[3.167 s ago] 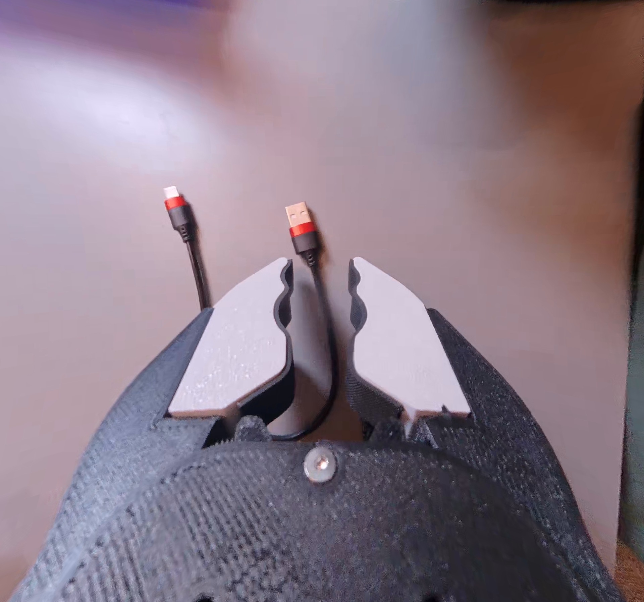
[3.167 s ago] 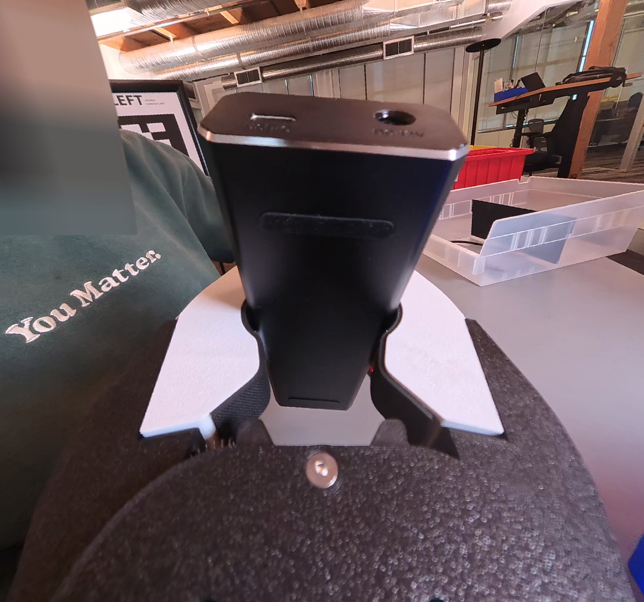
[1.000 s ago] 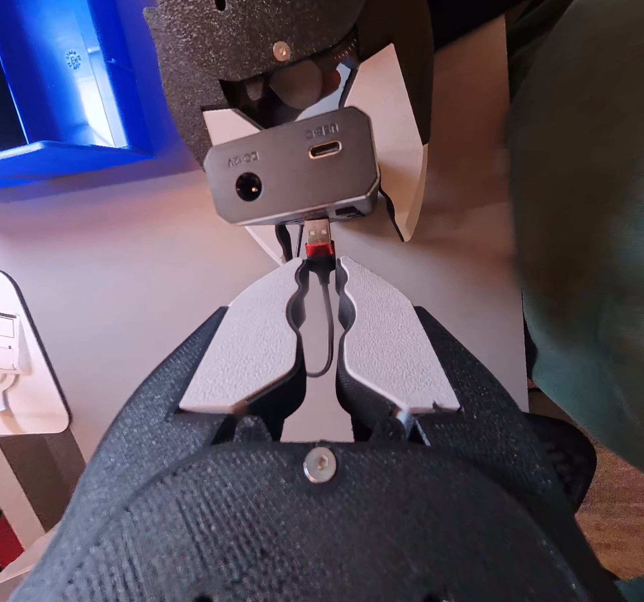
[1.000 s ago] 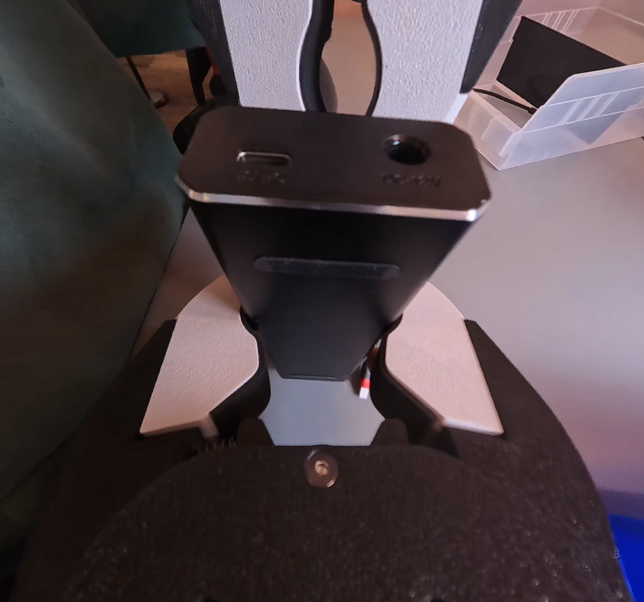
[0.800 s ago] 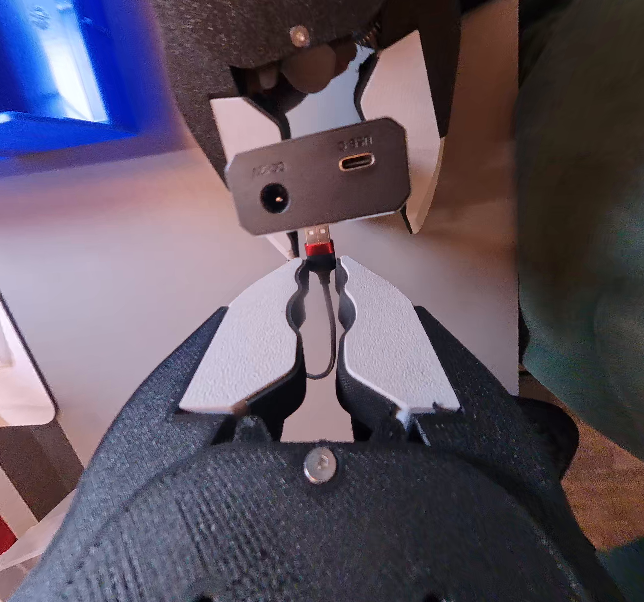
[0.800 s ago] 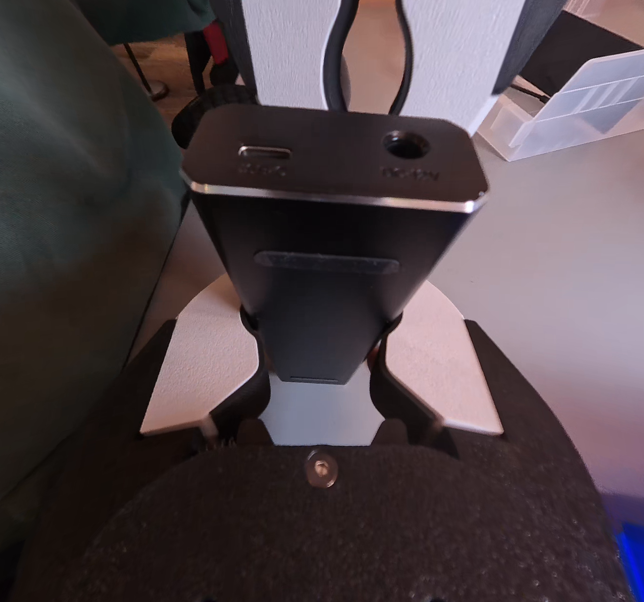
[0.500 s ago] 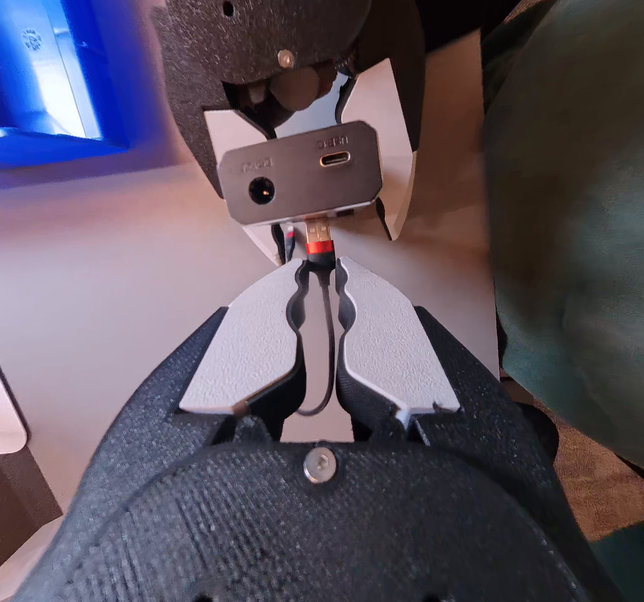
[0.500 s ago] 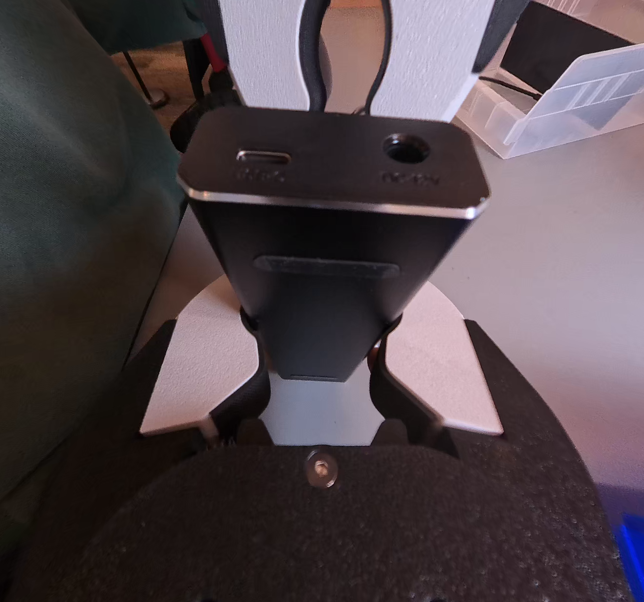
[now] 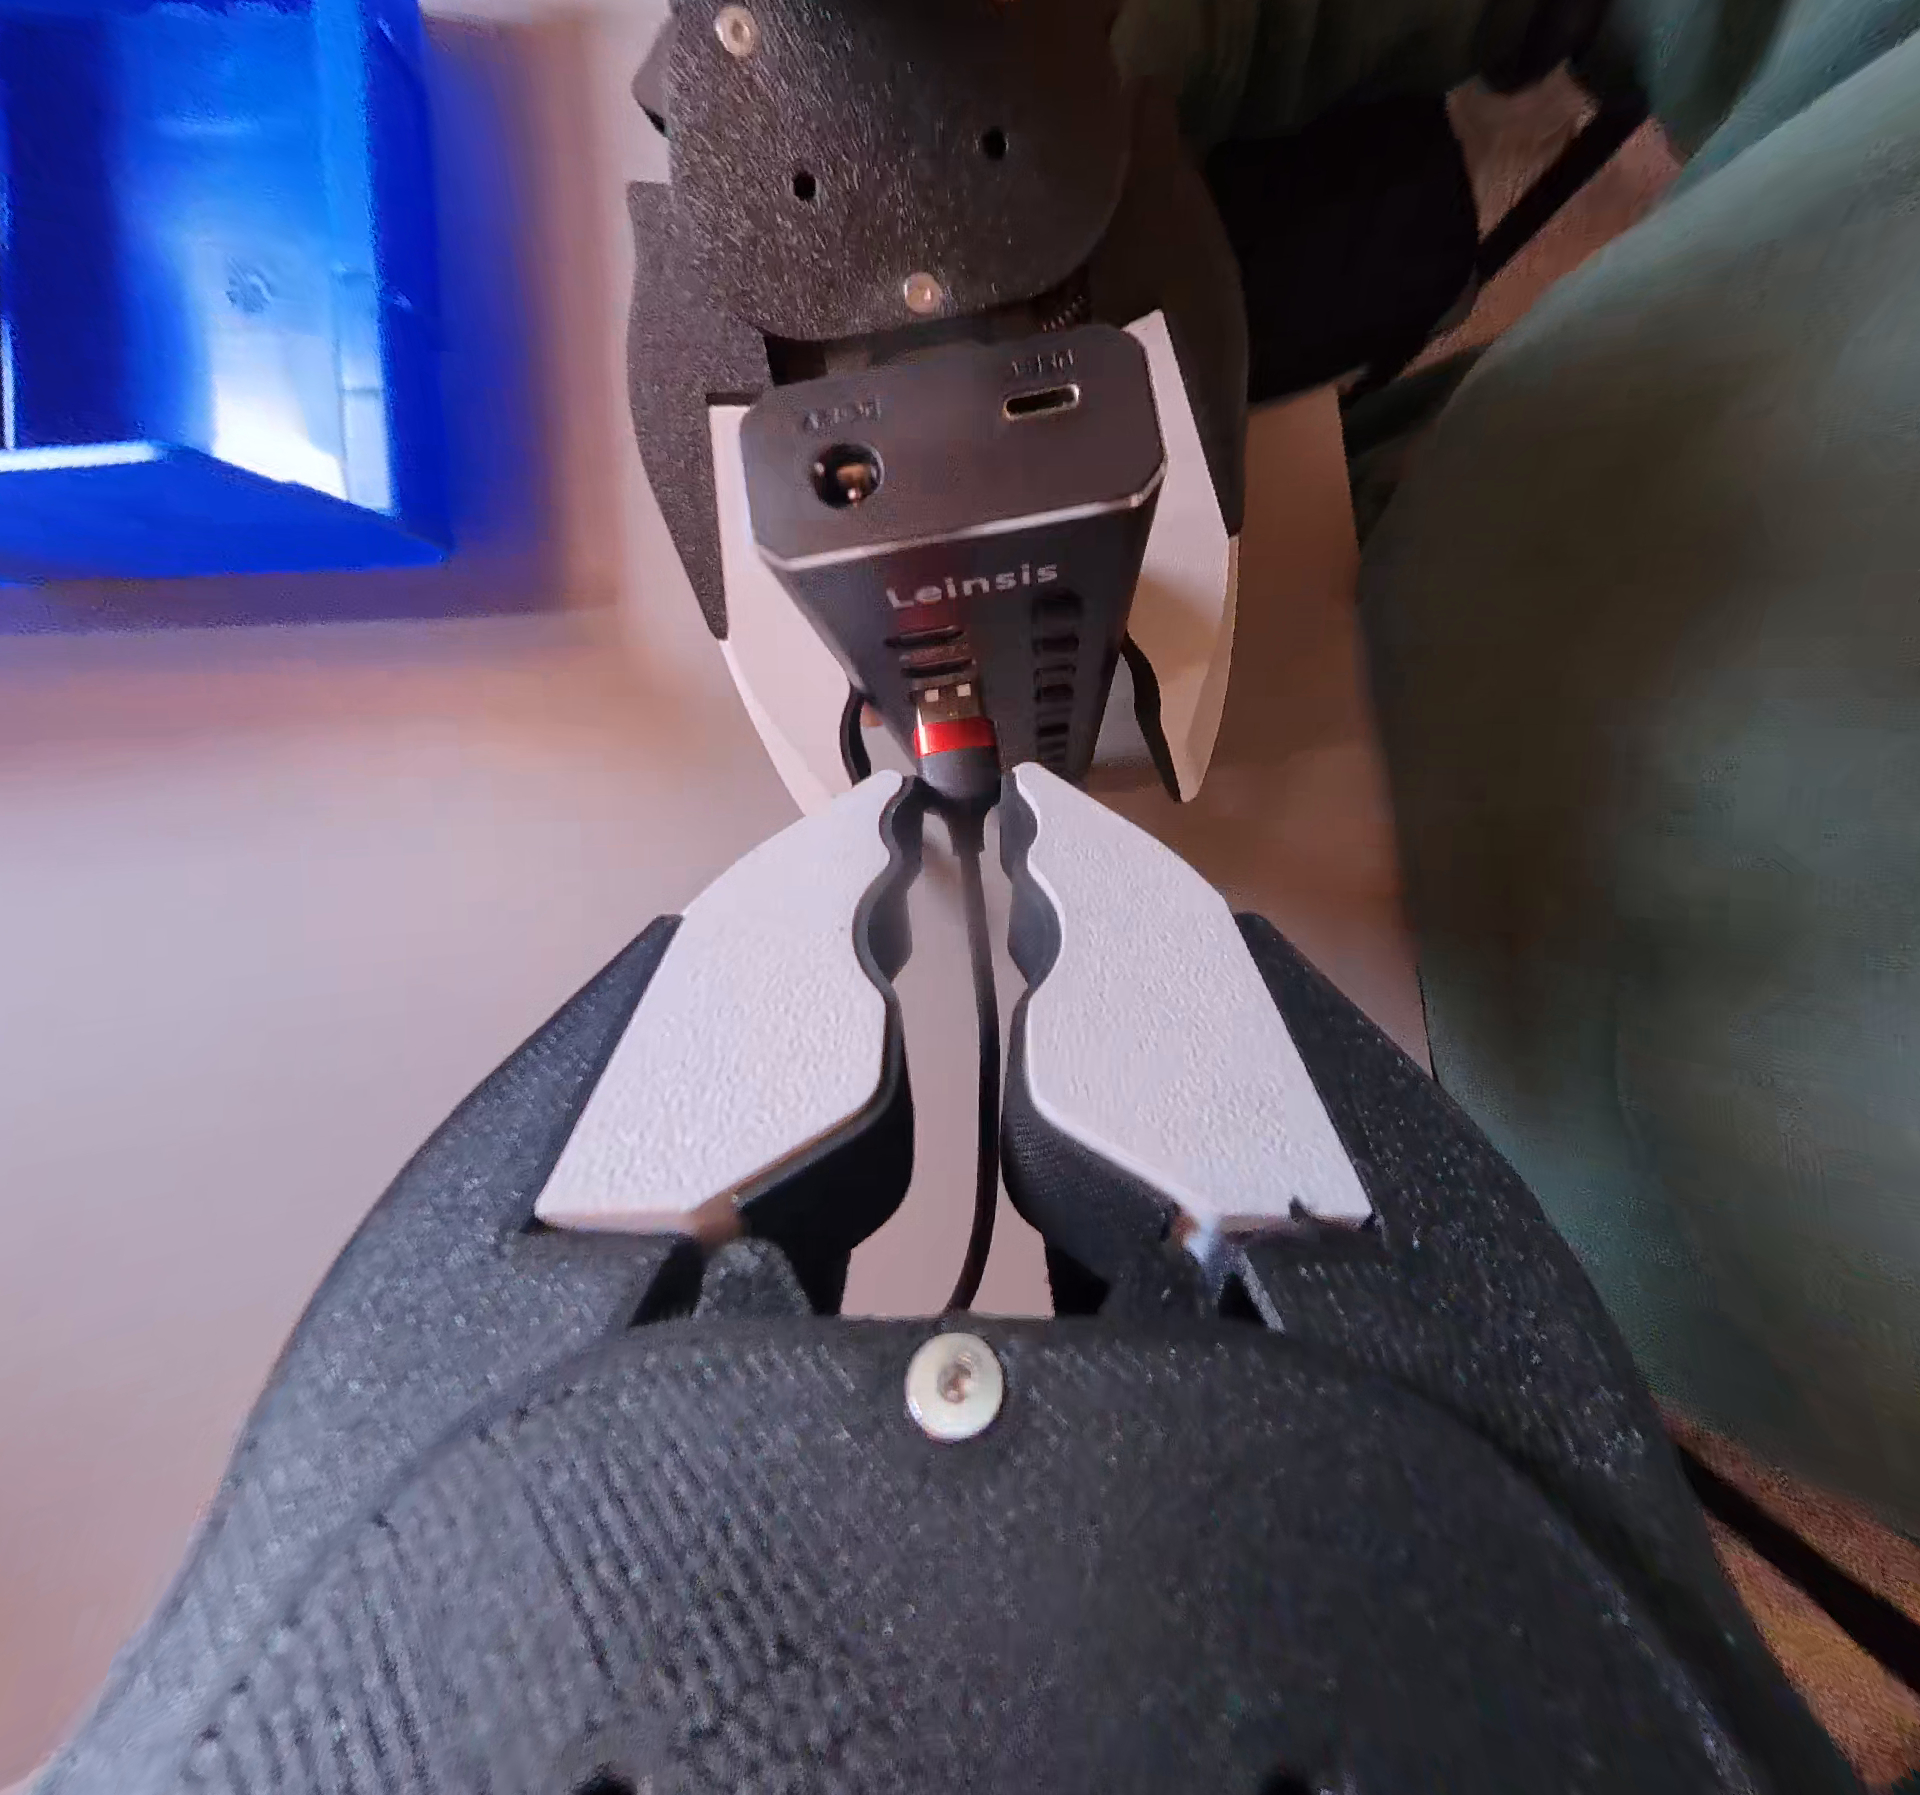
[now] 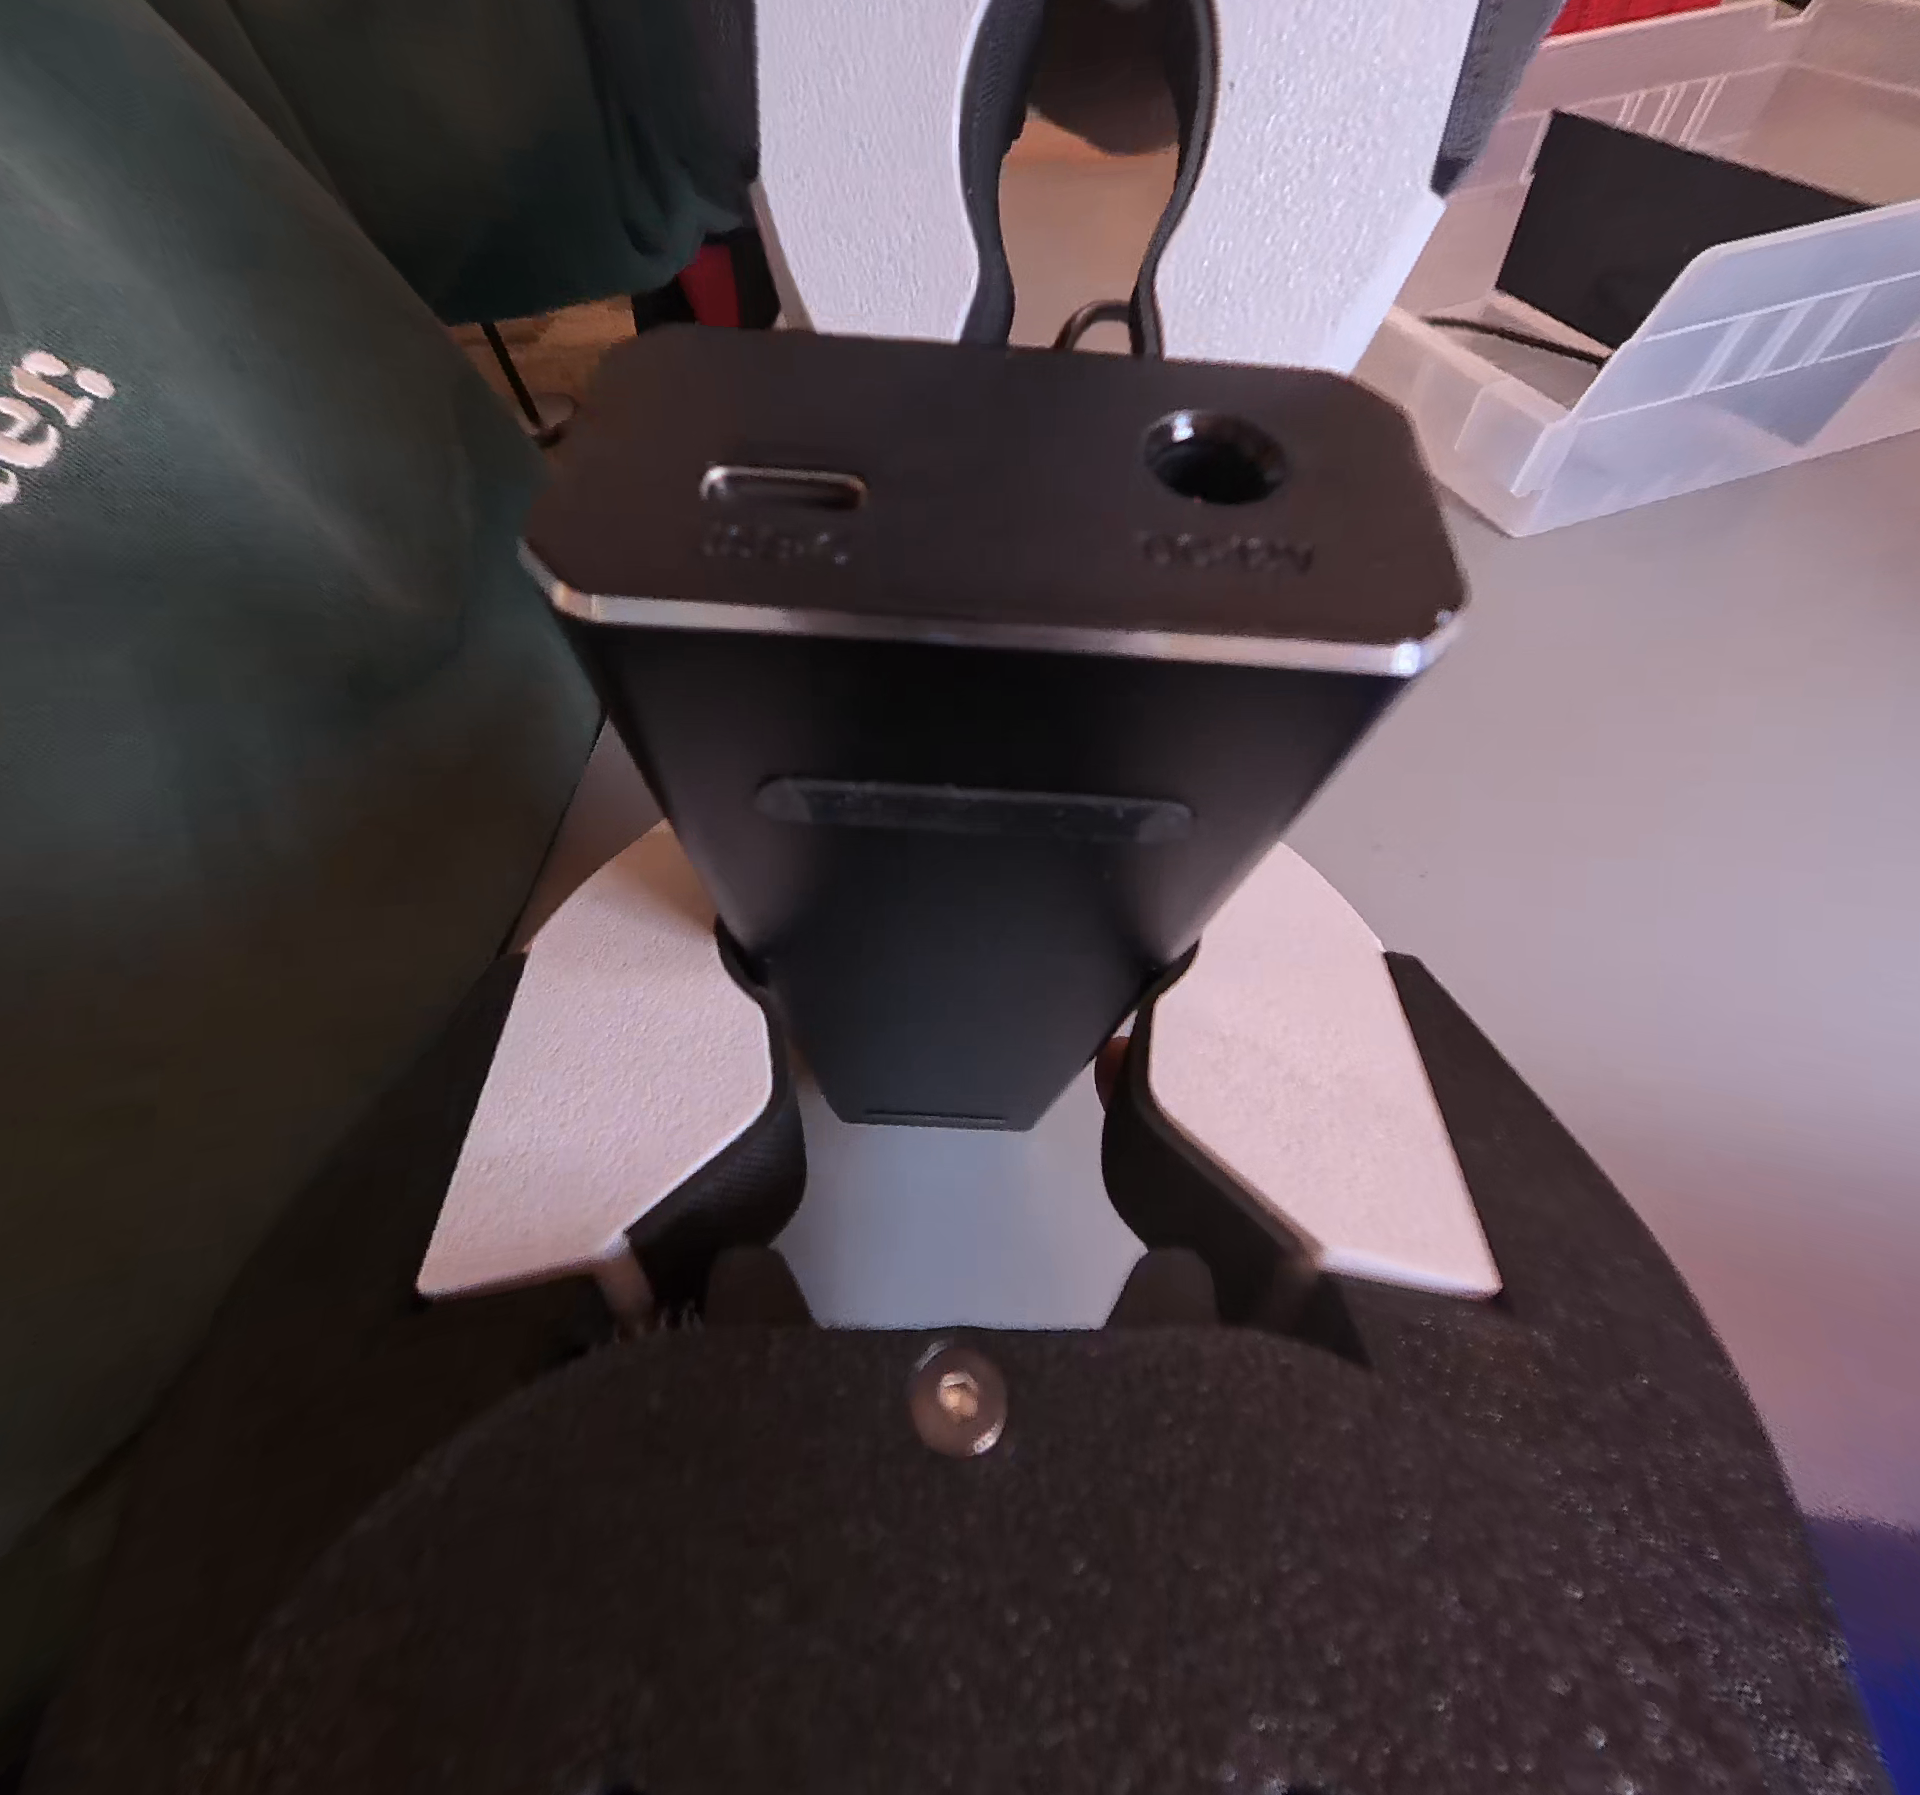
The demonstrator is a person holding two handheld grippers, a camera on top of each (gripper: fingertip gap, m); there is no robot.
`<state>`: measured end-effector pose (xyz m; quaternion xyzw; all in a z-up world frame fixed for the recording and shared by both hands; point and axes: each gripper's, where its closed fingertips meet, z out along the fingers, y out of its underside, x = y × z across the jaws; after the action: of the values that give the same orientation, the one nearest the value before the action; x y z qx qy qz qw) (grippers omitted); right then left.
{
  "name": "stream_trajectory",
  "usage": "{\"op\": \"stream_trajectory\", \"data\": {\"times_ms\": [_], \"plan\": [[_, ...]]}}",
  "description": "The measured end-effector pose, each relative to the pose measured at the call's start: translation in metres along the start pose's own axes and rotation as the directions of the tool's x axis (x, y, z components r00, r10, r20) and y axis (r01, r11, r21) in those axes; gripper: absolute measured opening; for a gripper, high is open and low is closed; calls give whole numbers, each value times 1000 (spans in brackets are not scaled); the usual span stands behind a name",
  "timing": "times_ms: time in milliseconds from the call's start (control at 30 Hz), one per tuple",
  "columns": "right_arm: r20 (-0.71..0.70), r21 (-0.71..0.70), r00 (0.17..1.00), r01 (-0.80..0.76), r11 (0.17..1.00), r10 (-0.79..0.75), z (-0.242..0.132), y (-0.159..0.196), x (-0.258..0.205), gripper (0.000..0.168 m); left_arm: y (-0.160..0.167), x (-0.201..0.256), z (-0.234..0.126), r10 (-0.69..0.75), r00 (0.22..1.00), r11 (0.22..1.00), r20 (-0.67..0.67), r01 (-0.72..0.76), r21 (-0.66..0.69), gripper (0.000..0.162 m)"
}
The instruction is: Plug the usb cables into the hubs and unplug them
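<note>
Left claw (image 9: 958,789) pinched tight on the black collar of a usb plug (image 9: 948,719): red band, metal tip, thin black cable (image 9: 982,1018) trailing back between the two grey fingers (image 9: 748,1018). Metal tip sits at a slot in the lower face of the hub (image 9: 951,488), partly in; how deep is unclear. Hub is a black metal box with a bright bevelled edge; its end face has a round socket and a small oval port, its lower face rows of slots. Right claw (image 10: 956,992) clamped on the hub's narrow sides, hub sticking out forward, end face up toward the camera. Left claw's white fingers (image 10: 862,104) just past the hub's far edge, close, little room between the two claws. Grey tabletop (image 9: 312,914) open to the left. Green sleeve (image 10: 208,706) crowds one side. Farther off: blue bin (image 9: 208,291), clear plastic tray (image 10: 1683,374).
</note>
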<state>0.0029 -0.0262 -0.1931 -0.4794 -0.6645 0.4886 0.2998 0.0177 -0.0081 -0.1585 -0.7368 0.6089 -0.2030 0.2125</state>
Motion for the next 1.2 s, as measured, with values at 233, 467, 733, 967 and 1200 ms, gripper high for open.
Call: {"op": "stream_trajectory", "data": {"times_ms": [233,467,733,967,1200], "plan": [[15,31,1000,11,999,-12,-1,-5,-3,71,-3,2,2,-9,1000,991,-18,12,134,15],[-44,-17,998,53,998,-54,3,1,1,71,-4,2,7,-9,1000,985,5,8,173,14],[-56,-80,996,66,995,-71,11,11,3,71,7,2,12,10,1000,984,25,-15,179,14],[-114,98,993,5,995,6,-16,-18,17,72,5,-42,-92,-100,943,869,319,-73,490,27],[-147,185,989,-3,983,30,-33,-31,24,71,178,-159,-170,-493,718,862,491,327,387,33]]}}
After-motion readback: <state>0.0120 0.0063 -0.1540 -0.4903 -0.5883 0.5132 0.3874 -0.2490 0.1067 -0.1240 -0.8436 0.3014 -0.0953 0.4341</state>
